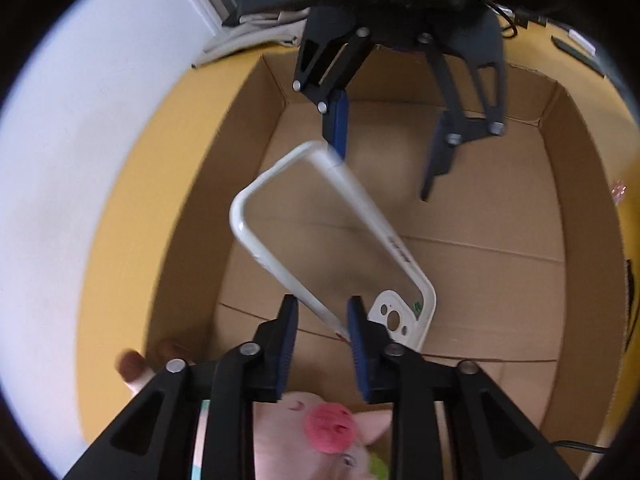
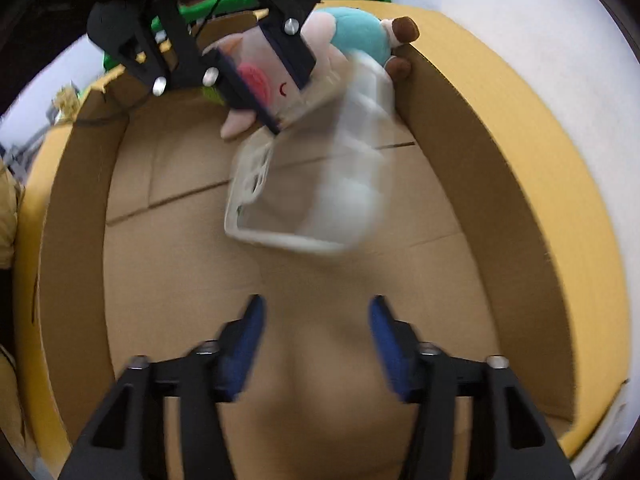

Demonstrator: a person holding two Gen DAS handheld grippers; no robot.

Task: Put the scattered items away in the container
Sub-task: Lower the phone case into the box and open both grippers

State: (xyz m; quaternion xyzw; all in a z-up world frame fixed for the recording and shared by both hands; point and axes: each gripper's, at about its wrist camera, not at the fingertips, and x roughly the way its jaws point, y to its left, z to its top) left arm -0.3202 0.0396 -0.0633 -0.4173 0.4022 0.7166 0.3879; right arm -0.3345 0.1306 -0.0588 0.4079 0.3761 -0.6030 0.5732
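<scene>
Cardboard walls of the box (image 1: 472, 216) surround both our grippers: our left gripper (image 1: 322, 322) pinches one edge of the clear phone case (image 1: 320, 236) above the box floor, while our right gripper (image 2: 316, 320) stands wide and empty.

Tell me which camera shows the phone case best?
The left wrist camera. There the white phone case is sharp: you see its clear back, white rim and camera holes, above the cardboard box. In the right wrist camera the phone case is smeared by blur, with only its outline and camera holes readable.
</scene>
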